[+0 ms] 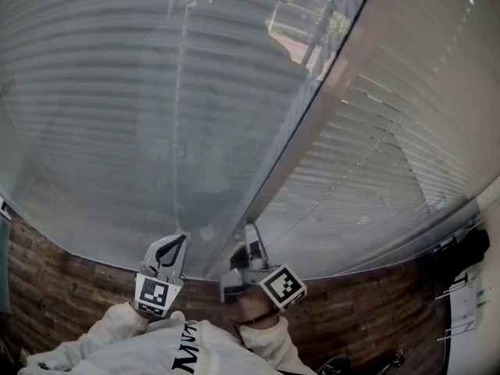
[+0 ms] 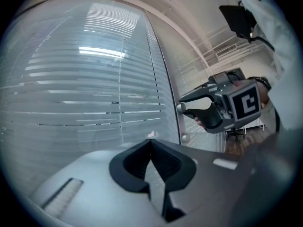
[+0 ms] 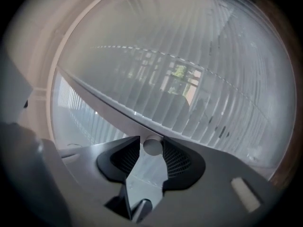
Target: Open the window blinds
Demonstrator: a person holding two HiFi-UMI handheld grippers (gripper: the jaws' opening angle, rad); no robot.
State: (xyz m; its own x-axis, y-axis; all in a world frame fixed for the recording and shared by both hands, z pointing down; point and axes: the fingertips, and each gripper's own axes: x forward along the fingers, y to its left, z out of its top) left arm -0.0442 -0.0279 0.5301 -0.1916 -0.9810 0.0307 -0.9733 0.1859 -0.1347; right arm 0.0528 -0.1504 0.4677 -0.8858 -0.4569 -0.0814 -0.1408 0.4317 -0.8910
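Two slatted blinds, a left blind (image 1: 117, 92) and a right blind (image 1: 391, 147), hang either side of a pale mullion (image 1: 328, 108). On that mullion is a small round white knob (image 3: 152, 146), also visible as the knob (image 2: 181, 108) in the left gripper view. My right gripper (image 1: 250, 229) points at the mullion, and both jaw tips of the right gripper (image 3: 152, 141) pinch the knob. My left gripper (image 1: 181, 239) hangs beside it in front of the left blind. The left gripper (image 2: 151, 142) has its tips together, holding nothing. Trees and a building show dimly through the slats.
A second small knob (image 2: 183, 138) sits lower on the mullion. A thin cord (image 1: 178, 131) runs down the left blind. Wood-patterned floor (image 1: 70, 295) lies below the window. An office chair (image 2: 235, 135) and white furniture (image 1: 469, 303) stand to the right.
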